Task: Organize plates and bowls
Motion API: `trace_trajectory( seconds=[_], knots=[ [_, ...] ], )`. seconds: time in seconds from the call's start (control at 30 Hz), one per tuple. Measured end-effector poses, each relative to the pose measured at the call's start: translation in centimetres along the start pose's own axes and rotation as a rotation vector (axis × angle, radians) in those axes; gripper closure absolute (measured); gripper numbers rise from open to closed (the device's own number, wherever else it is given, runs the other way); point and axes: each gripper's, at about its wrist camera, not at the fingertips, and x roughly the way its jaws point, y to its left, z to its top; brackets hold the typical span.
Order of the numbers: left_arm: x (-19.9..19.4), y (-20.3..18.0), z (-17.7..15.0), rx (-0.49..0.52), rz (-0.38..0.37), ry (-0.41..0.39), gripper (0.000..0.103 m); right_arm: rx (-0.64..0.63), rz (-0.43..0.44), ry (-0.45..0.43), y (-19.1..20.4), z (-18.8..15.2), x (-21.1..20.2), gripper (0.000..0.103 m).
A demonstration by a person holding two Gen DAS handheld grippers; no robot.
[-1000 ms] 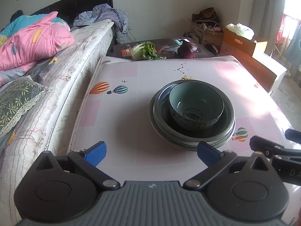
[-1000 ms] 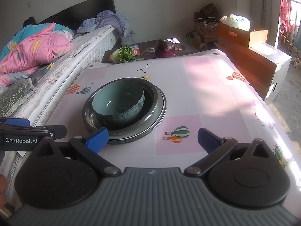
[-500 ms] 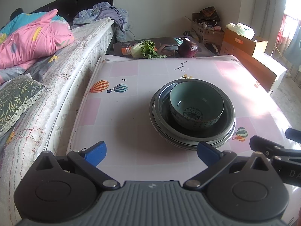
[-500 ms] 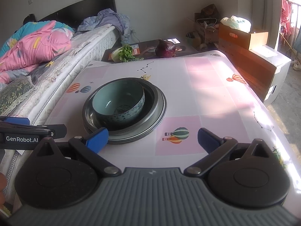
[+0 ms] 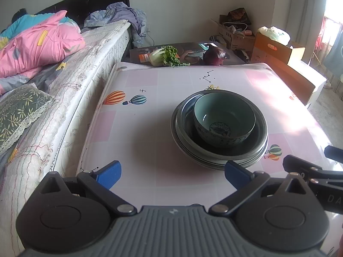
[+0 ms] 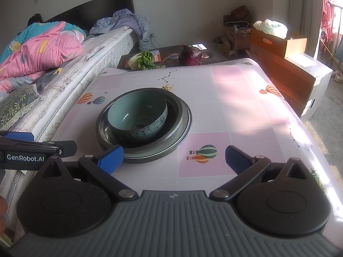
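Quilted white fabric covers the mattress (image 5: 70,90) beside the table (image 5: 163,128), whose glossy cloth is printed with pink squares and hot-air balloons. At the table's middle sit nested round metal plates (image 5: 216,160), dull grey with thin rims, and inside them stands a smooth teal ceramic bowl (image 5: 224,120), upright, patterned at its base. Both the left gripper (image 5: 172,172) and right gripper (image 6: 174,157) hover near the stack with blue-padded jaws spread wide, holding nothing. Only the right wrist view shows the bowl's patterned outer wall and the "GenRobot.AI" lettering.
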Motion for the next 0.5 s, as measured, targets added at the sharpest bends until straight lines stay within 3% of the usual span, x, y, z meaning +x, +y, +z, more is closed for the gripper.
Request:
trace_trajectory(
  seconds=[0.5],
  knots=[
    [-0.05,0.01,-0.09,0.001,-0.001,0.002,0.0,-0.003,0.001,0.008,0.08,-0.35,-0.07,0.001]
  ],
)
